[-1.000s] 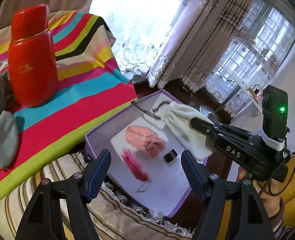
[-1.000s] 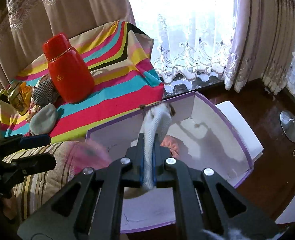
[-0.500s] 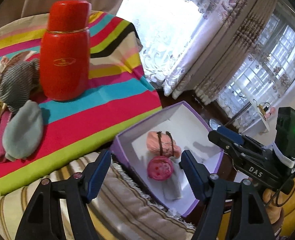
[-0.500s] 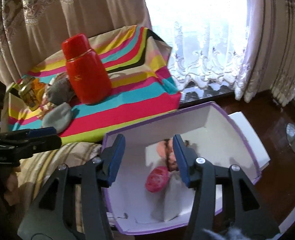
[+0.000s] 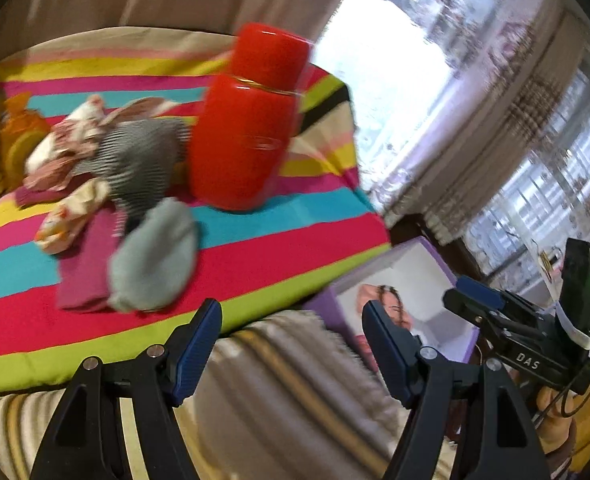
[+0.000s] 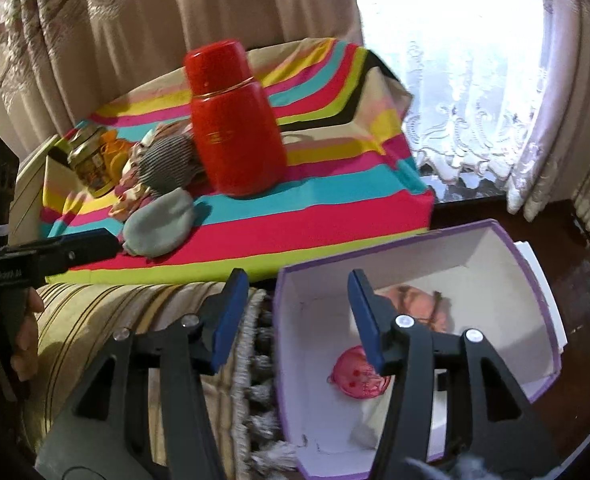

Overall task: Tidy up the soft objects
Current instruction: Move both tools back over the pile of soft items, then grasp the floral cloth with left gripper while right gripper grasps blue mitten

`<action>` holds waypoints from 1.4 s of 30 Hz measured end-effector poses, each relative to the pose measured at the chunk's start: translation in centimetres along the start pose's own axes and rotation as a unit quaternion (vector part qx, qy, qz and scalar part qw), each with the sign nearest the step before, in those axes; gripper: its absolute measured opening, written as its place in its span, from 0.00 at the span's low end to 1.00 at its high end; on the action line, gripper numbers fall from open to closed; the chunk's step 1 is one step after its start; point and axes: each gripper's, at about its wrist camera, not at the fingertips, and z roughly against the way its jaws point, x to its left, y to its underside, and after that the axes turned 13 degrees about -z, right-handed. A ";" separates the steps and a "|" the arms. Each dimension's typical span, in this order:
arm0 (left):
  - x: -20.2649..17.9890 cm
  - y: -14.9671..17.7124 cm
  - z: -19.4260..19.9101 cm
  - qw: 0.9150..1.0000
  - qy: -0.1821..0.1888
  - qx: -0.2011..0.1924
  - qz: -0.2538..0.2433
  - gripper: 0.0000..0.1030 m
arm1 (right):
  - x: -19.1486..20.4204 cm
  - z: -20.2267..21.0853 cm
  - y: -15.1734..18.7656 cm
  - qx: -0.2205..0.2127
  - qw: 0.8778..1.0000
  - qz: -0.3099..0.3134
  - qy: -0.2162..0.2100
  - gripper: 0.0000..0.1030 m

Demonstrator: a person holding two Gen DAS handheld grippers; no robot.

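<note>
A raised surface draped in a striped cloth (image 6: pixel 327 216) of pink, teal, yellow and lime stands before beige curtains (image 6: pixel 155 32) and a bright lace-curtained window (image 6: pixel 455 80), with a beige striped cushion (image 6: pixel 95 320) below it and dark wooden floor (image 6: pixel 575 272) to the right. On the cloth a tall red flask (image 6: pixel 235 128) stands upright; just beside it lies a heap of soft things: a black-and-white striped piece (image 5: pixel 139 164), a patterned cloth (image 5: pixel 71 140), a magenta cloth (image 5: pixel 87 268) and, nearest the front edge, a pale grey-green sock (image 5: pixel 155 256). A jar (image 6: pixel 89 160) stands further left. A white box with a purple rim (image 6: pixel 535 280) sits lower down, to the right of the cushion, holding a pink bundle (image 6: pixel 419 304), a round red-pink item (image 6: pixel 359 372) and a white cloth (image 6: pixel 367 420). The left gripper (image 5: pixel 291 320) is spread wide and empty, hanging over the cushion with the sock up and to its left, apart from it. The right gripper (image 6: pixel 295 292) has just been opening; nothing lies between its jaws, and it hovers over the box's left wall, the boxed items below its right finger.
</note>
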 end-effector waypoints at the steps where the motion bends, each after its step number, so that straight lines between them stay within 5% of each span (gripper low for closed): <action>1: 1.2 0.3 0.5 1.000 -0.007 -0.002 0.008 0.71 | 0.4 -0.2 0.0 0.003 1.000 0.003 -0.001 0.56; 14: 11.2 2.8 2.9 0.995 -0.077 0.009 0.064 0.71 | 6.5 -5.9 -0.7 0.076 0.995 -0.010 -0.058 0.63; 23: 15.0 2.1 1.6 0.992 -0.105 0.036 0.066 0.71 | 11.0 -11.9 -1.5 0.155 0.979 -0.075 -0.110 0.69; 42: 20.3 -1.7 -6.4 0.984 -0.152 0.083 0.044 0.66 | 14.6 -21.3 -1.5 0.204 0.953 -0.205 -0.094 0.83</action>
